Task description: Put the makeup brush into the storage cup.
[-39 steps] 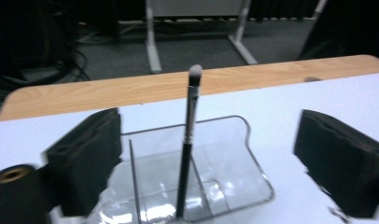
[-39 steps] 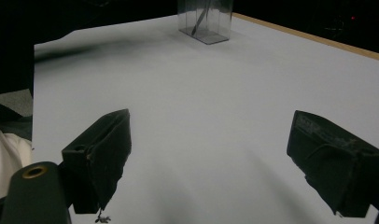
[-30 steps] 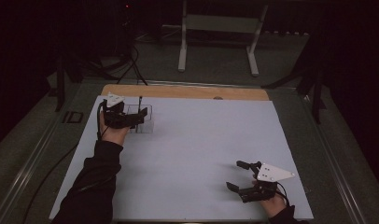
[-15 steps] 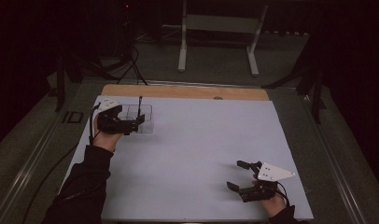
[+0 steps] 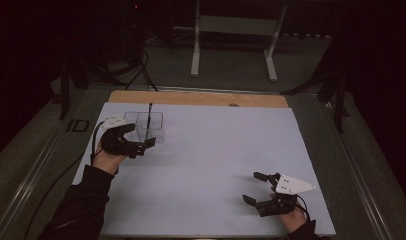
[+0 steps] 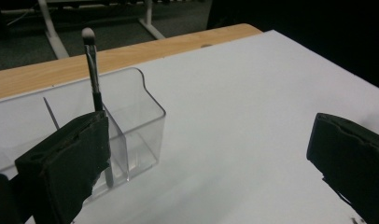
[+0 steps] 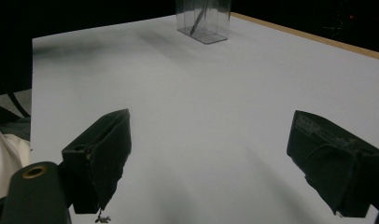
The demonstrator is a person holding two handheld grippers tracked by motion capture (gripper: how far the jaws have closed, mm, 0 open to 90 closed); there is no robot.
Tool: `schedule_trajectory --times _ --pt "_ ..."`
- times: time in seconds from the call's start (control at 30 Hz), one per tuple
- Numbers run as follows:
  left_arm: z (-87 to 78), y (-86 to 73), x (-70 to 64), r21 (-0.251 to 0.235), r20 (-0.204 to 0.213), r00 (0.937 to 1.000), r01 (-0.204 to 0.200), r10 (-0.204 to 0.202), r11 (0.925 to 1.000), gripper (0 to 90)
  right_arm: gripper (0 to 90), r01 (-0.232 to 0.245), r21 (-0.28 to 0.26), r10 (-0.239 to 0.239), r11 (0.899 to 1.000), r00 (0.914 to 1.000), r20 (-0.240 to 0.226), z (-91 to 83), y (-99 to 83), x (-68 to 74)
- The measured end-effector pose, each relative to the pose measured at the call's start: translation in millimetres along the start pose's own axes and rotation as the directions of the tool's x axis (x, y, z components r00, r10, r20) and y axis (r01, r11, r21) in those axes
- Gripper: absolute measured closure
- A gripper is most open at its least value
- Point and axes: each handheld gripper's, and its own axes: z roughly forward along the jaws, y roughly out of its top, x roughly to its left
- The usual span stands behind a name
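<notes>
The makeup brush (image 6: pixel 93 70) stands upright, bristles up, in a clear plastic organizer (image 5: pixel 143 126) near the far left corner of the table (image 5: pixel 216 150), so the placing step looks finished. The left tool (image 5: pixel 143 144) sits just beside the organizer with its jaws wide and empty. The right tool (image 5: pixel 255 187) rests well apart, also wide; next, the left should draw clear without tipping the organizer.
</notes>
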Motion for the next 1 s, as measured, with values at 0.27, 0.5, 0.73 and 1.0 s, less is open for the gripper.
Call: schedule_trajectory --times 0.27,0.5,0.73,1.0 --pt "-8.6 -13.4 -9.3 0.010 0.099 0.9945 -0.035 0.034 0.9993 0.9 13.7 0.000 0.002 0.000 1.000 1.0000 -0.002 0.3 -0.2 0.1" --pt "-16.6 -24.6 -18.2 -0.007 0.161 0.9854 -0.055 0.056 0.9984 1.4 13.7 0.001 0.004 -0.001 1.000 1.0000 -0.002 0.3 -0.1 0.2" --pt "-16.8 -38.3 -28.9 0.031 0.225 0.9702 -0.099 0.089 0.9946 1.4 13.7 0.005 0.008 -0.005 1.000 1.0000 -0.001 0.6 -0.1 0.5" --pt "-22.7 -51.0 -30.0 0.041 0.270 0.9580 -0.112 0.097 0.9928 1.4 13.7 0.005 0.009 -0.005 1.000 1.0000 -0.002 0.9 -0.2 0.6"
